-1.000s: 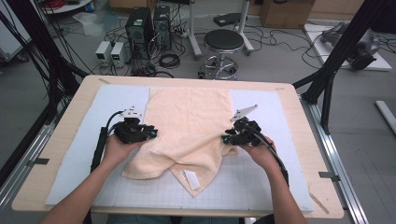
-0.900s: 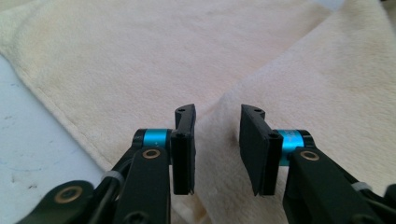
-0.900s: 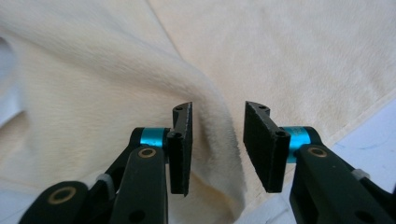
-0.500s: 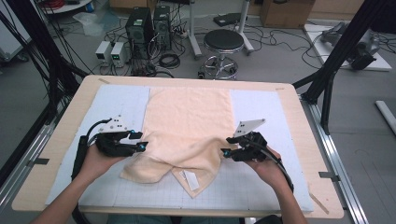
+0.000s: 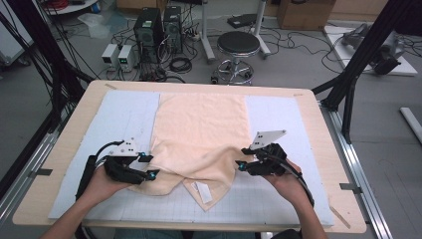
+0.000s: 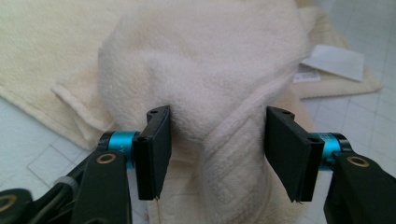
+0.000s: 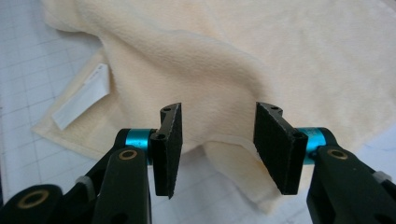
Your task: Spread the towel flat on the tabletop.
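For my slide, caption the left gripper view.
Open left gripper straddles a bunched fold of cream towel on the gridded mat.

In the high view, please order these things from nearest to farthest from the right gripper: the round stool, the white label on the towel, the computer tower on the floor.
From the right gripper:
1. White label, on the towel's near corner, just left of the gripper.
2. Round stool, on the floor beyond the table's far edge.
3. Computer tower, on the floor, far left.

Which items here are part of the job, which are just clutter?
In play: towel, left gripper, right gripper, both with jaws open at the towel's near edge.

Lying about: stool, computer tower, cardboard box, floor cables.
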A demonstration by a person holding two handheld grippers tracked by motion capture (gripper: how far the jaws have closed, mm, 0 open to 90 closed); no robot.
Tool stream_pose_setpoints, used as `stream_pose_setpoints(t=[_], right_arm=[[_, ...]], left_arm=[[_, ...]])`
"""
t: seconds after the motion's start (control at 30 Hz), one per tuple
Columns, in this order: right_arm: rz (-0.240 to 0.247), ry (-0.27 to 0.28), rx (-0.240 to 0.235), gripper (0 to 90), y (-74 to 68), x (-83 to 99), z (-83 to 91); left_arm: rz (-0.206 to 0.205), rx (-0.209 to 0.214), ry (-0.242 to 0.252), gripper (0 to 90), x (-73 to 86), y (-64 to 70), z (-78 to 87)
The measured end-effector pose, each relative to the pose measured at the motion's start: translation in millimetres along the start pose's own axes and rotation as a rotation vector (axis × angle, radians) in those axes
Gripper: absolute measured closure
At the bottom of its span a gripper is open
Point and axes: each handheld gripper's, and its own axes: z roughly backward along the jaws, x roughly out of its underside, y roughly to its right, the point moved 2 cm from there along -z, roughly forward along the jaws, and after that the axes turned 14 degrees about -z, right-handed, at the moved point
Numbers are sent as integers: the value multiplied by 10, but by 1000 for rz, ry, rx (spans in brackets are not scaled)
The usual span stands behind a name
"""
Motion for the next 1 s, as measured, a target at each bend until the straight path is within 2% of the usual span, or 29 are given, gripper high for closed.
stream_pose_setpoints(t=[0.13, 0.27, 0.33, 0.43, 0.47, 0.53, 0.6, 0.67, 0.77, 1.0], right_arm=[[18, -18, -38, 517, -141, 49, -131], [32, -32, -77, 516, -292, 125, -310], [37, -58, -91, 516, -350, 168, -405], [33, -99, -88, 522, -410, 228, -540], [38, -113, -83, 537, -426, 245, -581], [63, -140, -62, 624, -455, 276, -652], [89, -168, -76, 749, -455, 295, -687], [89, -168, -100, 820, -435, 298, -668], [88, -164, -123, 840, -390, 299, -573], [110, -107, -129, 843, -306, 227, -96]], left_arm=[[0, -7, -24, 575, 22, -23, -86], [8, -42, -36, 730, -8, -77, -149], [16, -76, -43, 778, -29, -116, -188], [38, -97, -30, 798, -54, -164, -235], [46, -97, -29, 798, -61, -175, -251], [48, -88, -36, 798, -66, -183, -266], [49, -84, -35, 798, -69, -170, -239], [53, -76, -20, 794, -77, -137, -189], [49, -44, -23, 772, -90, -80, -89], [15, 12, 6, 764, -280, 172, 95]])
